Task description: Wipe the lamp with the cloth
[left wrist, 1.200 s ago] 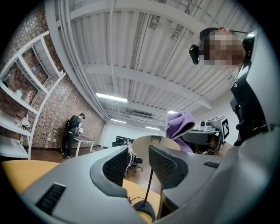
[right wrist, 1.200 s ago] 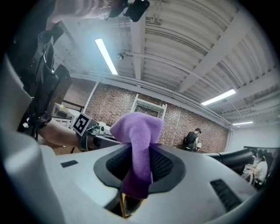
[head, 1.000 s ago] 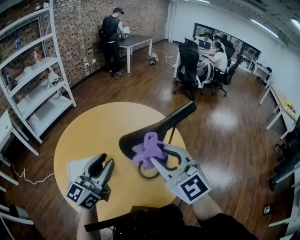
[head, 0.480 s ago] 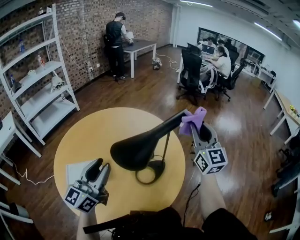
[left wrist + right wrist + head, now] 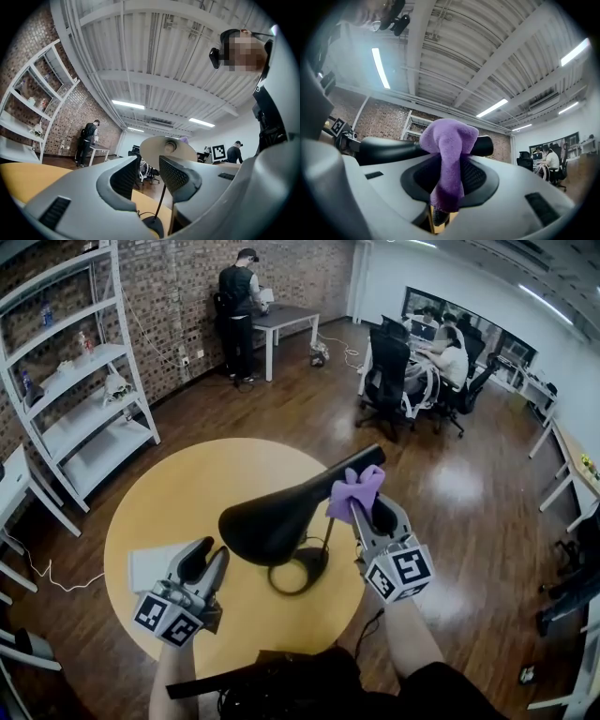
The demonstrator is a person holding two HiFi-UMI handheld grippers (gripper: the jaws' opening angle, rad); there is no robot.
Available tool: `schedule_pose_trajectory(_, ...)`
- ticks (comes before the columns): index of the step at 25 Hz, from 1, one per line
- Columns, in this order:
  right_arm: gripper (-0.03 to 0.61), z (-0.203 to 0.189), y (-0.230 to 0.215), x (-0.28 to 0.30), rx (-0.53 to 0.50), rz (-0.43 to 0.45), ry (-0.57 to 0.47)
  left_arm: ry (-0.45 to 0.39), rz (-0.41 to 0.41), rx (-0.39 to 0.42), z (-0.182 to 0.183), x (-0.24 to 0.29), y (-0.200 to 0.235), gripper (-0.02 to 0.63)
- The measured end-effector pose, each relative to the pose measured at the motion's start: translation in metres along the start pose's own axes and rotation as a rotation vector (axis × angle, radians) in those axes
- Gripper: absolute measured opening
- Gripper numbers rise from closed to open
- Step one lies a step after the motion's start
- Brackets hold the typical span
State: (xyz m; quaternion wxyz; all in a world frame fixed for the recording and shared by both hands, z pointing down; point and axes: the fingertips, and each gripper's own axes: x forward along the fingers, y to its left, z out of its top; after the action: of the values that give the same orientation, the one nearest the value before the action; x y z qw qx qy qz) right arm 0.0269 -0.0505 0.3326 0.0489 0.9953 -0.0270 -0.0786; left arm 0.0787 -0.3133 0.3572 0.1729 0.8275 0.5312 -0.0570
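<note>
Head view: your right gripper [image 5: 360, 512] holds the purple cloth [image 5: 354, 489] at the upper arm of the lamp [image 5: 267, 521], which stands on the yellow table [image 5: 187, 493]. A moment ago the cloth was out at the tip and before that on the shade, so you're mid-stroke.
Left gripper view: your left gripper [image 5: 144, 174] stands half open and empty, with the lamp beyond it.
Right gripper view: the jaws are pinched on the cloth, which lies against the lamp's black arm.

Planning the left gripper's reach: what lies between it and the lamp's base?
Nothing but bare yellow table, seen in the head view between the left gripper and the lamp's base.
</note>
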Motion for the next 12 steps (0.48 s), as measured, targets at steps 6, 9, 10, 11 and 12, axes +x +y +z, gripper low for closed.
schedule_pose_trajectory(6, 0.101, -0.005, 0.056, 0.003, -0.022, 0.129, 0.001, 0.008, -0.014, -0.015, 0.0, -0.011, 0.004, 0.141)
schedule_pose_trajectory(9, 0.101, -0.005, 0.076, -0.001, -0.019, 0.184, -0.012, 0.008, -0.021, -0.026, 0.0, -0.014, 0.005, 0.141)
schedule_pose_trajectory(10, 0.101, -0.004, 0.081, -0.004, -0.012, 0.205, -0.016, 0.009, -0.024, -0.029, -0.001, -0.015, 0.005, 0.141)
schedule_pose_trajectory(11, 0.101, -0.005, 0.087, -0.007, -0.01, 0.231, -0.02, 0.011, -0.028, -0.032, -0.001, -0.015, 0.005, 0.141)
schedule_pose_trajectory(12, 0.101, -0.005, 0.095, -0.011, -0.015, 0.262, -0.023, 0.014, -0.032, -0.035, -0.002, -0.016, 0.005, 0.141)
